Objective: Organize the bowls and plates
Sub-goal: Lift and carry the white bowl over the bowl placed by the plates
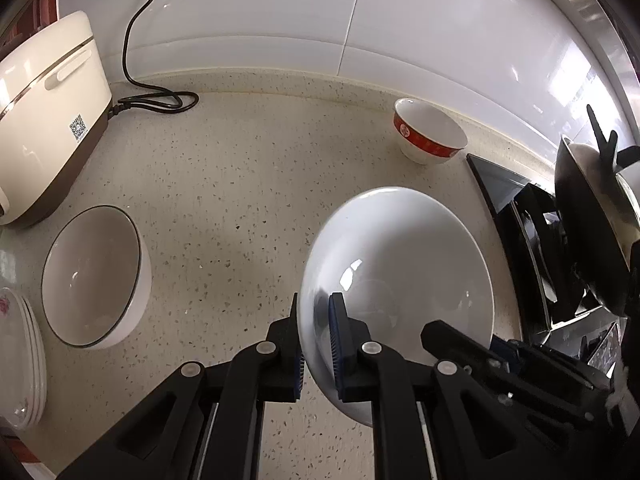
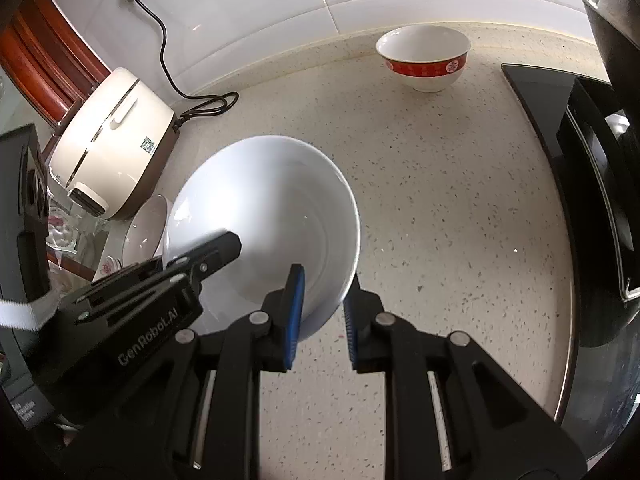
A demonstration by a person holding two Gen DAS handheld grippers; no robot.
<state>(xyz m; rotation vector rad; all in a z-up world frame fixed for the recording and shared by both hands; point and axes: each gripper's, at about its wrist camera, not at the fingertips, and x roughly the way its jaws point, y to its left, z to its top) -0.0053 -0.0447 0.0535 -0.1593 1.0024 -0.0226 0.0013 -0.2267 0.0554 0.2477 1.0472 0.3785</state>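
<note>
In the left wrist view, the left gripper (image 1: 318,344) at the bottom centre is clamped on the near rim of a white bowl (image 1: 400,264), one blue pad inside the wall and the other outside, and the bowl is held tilted above the speckled bench (image 1: 240,160), clear of it as far as I can tell. The right gripper (image 1: 472,344) reaches in from the lower right to the opposite rim. A dark-rimmed bowl (image 1: 94,276) sits at the left, a stack of plates (image 1: 20,356) at the lower left edge, a red-banded bowl (image 1: 430,132) at the upper right, and a stove with a wok (image 1: 592,224) at the right edge. In the right wrist view, the right gripper (image 2: 320,314) straddles the white bowl's (image 2: 264,216) rim at the bottom centre; its outer pad shows a gap, so it appears parted rather than pinching. The likely trouble is that the glazed rim is thin and slick: with a single firm hold on one edge, the bowl could pivot or slip down onto the bench. If both grippers pull apart while gripping, the rim could twist free. Swinging left toward the dark-rimmed bowl risks knocking the rice cooker (image 2: 112,144) at the left.
</note>
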